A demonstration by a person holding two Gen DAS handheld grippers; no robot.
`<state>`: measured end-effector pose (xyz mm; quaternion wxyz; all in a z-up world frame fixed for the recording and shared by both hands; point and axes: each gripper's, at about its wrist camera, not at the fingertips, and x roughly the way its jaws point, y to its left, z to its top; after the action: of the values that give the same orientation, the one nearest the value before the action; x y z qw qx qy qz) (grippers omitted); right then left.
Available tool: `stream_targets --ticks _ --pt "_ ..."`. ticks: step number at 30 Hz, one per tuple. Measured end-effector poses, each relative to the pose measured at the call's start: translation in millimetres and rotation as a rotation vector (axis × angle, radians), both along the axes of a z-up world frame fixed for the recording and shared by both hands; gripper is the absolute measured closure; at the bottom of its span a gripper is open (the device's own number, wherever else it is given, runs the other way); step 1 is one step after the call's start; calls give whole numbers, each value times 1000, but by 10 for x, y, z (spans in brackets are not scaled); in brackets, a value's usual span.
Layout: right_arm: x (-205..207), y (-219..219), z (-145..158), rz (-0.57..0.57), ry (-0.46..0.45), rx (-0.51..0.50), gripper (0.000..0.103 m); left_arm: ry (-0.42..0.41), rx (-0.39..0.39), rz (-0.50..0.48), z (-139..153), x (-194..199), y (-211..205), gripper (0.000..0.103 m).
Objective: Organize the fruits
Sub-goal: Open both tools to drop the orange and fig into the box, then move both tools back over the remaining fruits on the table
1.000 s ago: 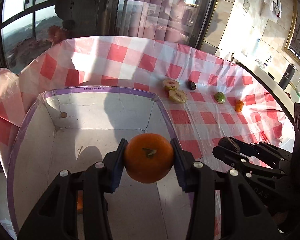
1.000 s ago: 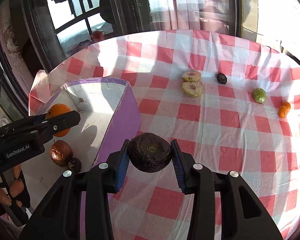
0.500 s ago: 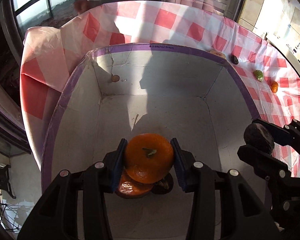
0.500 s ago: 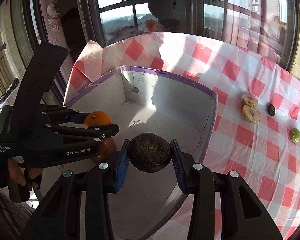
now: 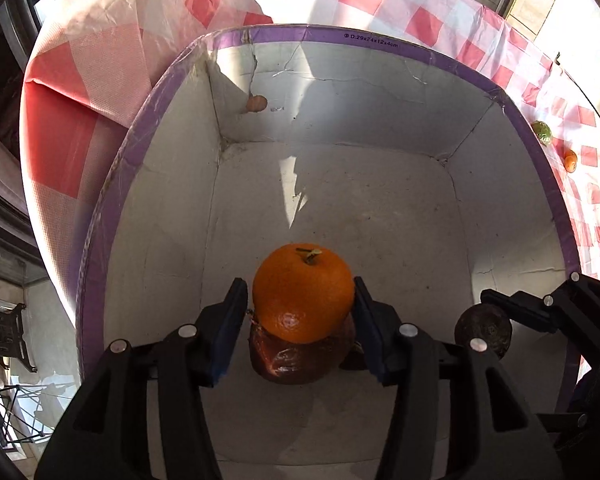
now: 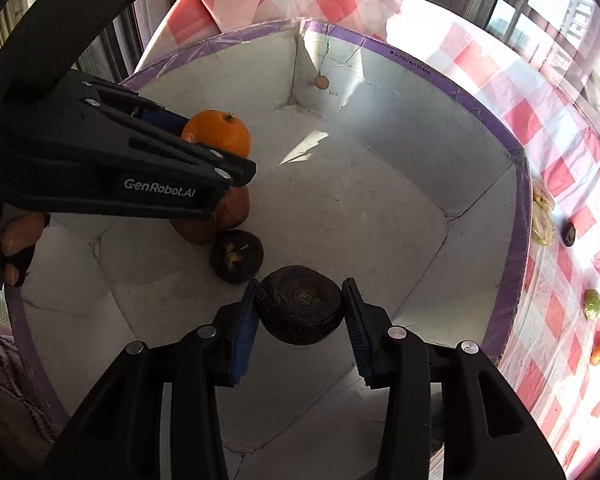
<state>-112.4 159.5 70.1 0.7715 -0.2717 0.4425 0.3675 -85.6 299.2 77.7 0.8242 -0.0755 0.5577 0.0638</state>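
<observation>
The left gripper (image 5: 300, 300) is hanging low inside the white box (image 5: 340, 36) with its jaws parted a little around the orange (image 5: 303, 292): a sliver of gap is showing on the left pad, while the right pad is touching or nearly so, and the orange is resting on a reddish-brown fruit (image 5: 300, 360) on the box floor. Just to the right of that lies a small dark fruit (image 6: 237, 256). Further right, the right gripper (image 6: 300, 308) is clamping its jaws on a dark round fruit (image 6: 300, 304), holding it above the box floor near the small one.

To do this step well, I judge the left jaws should be opening fully and lifting straight up, since the orange is perched on another fruit and could be rolling off if nudged. The right gripper should be lowering its fruit onto bare floor before letting go, not dropping it.

Compared with half a second ago, the left jaws were squeezing the orange tightly and are now easing off; the right gripper has come deeper into the box. A second ago both were over the checked tabletop (image 6: 556, 184), where several fruits (image 6: 542, 216) are still lying.
</observation>
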Motion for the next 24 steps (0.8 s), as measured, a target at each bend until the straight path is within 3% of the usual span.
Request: stream_targets --ticks 4,8,24 --pt "-49 10 -27 17 9 0 49 12 -37 36 -35 1 58 38" --pt "-66 -13 -16 14 10 11 48 13 -42 16 -41 7 28 31" --pt "-168 -146 55 53 1 77 40 -44 -16 7 46 -35 -37 24"
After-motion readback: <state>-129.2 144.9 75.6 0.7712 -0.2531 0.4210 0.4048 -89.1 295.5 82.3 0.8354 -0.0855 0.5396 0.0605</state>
